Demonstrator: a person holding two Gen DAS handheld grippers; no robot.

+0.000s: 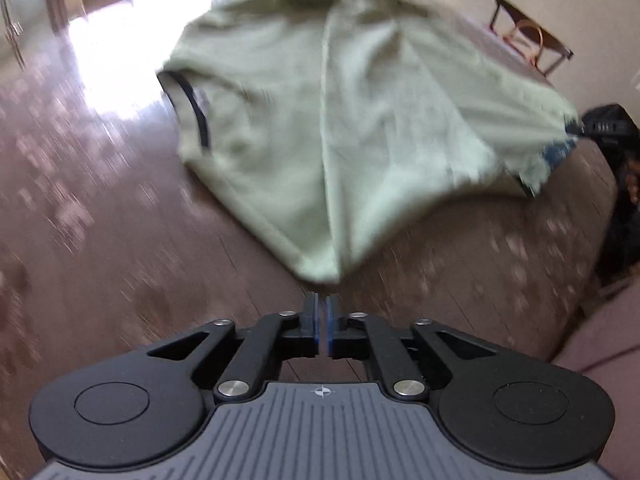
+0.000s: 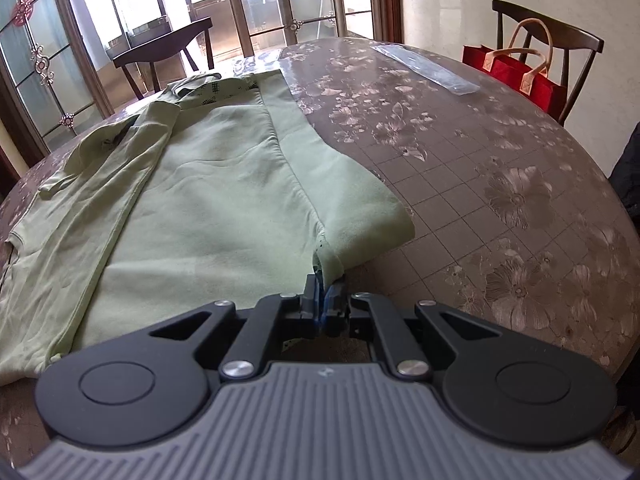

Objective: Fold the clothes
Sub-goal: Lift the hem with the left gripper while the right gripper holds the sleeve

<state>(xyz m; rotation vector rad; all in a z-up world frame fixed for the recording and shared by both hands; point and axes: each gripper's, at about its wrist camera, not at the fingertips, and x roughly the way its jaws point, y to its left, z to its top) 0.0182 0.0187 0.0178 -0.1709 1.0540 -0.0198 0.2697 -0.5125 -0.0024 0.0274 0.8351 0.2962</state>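
A light green shirt (image 2: pixel 208 208) lies partly folded on a round table with a brown flowered cover (image 2: pixel 480 184). My right gripper (image 2: pixel 325 289) is shut on the shirt's near hem corner, low over the table. In the blurred left wrist view the same shirt (image 1: pixel 360 120) is stretched into a point that runs into my left gripper (image 1: pixel 323 300), whose jaws are pressed together on that corner. The right gripper also shows in the left wrist view as a dark shape (image 1: pixel 604 126) at the shirt's far right corner. A dark-trimmed opening (image 1: pixel 192 108) shows at the shirt's left side.
A clear plastic bag (image 2: pixel 428 66) lies on the far right of the table. Behind it a wooden chair (image 2: pixel 576 40) carries a red tote bag (image 2: pixel 516 74). Another chair (image 2: pixel 168 48) stands before glass doors (image 2: pixel 160 0). The table edge (image 2: pixel 624 216) curves down the right side.
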